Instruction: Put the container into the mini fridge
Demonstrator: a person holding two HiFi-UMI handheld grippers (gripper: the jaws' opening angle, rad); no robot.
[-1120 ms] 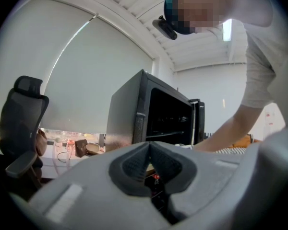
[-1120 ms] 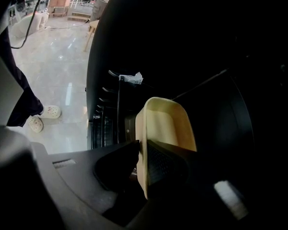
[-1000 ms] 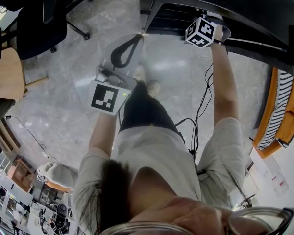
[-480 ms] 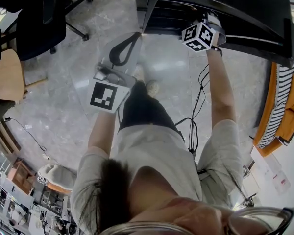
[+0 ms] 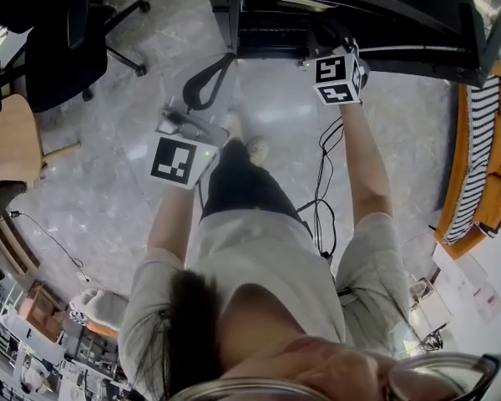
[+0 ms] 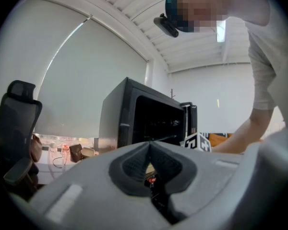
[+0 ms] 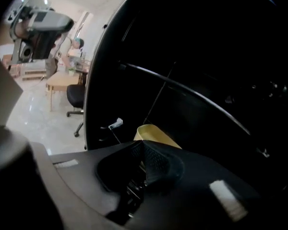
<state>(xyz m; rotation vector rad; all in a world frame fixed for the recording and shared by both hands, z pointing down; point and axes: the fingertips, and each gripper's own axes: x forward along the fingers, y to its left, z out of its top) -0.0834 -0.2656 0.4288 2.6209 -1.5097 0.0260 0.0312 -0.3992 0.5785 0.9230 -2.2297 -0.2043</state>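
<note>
The black mini fridge (image 5: 376,11) stands open at the top of the head view. My right gripper (image 5: 327,40) reaches into its mouth, marker cube (image 5: 336,79) just outside. In the right gripper view the jaws (image 7: 143,143) are shut, and the pale yellow container (image 7: 156,134) shows right at their tip, seemingly pinched by its rim, under a wire shelf (image 7: 182,92) in the dark interior. My left gripper (image 5: 228,61) hangs shut and empty over the floor, left of the fridge. From the left gripper (image 6: 149,147) I see the fridge (image 6: 134,119) and the right cube (image 6: 198,142).
A black office chair (image 5: 58,40) and a wooden table (image 5: 8,132) stand at the left. An orange and striped object (image 5: 484,140) lies at the right. A black cable (image 5: 324,165) runs along the floor beside the person's legs.
The view has tilted, so more of the fridge front shows. The right gripper's cube sits lower and slightly left, just outside the fridge's front edge. The left gripper has barely moved.
</note>
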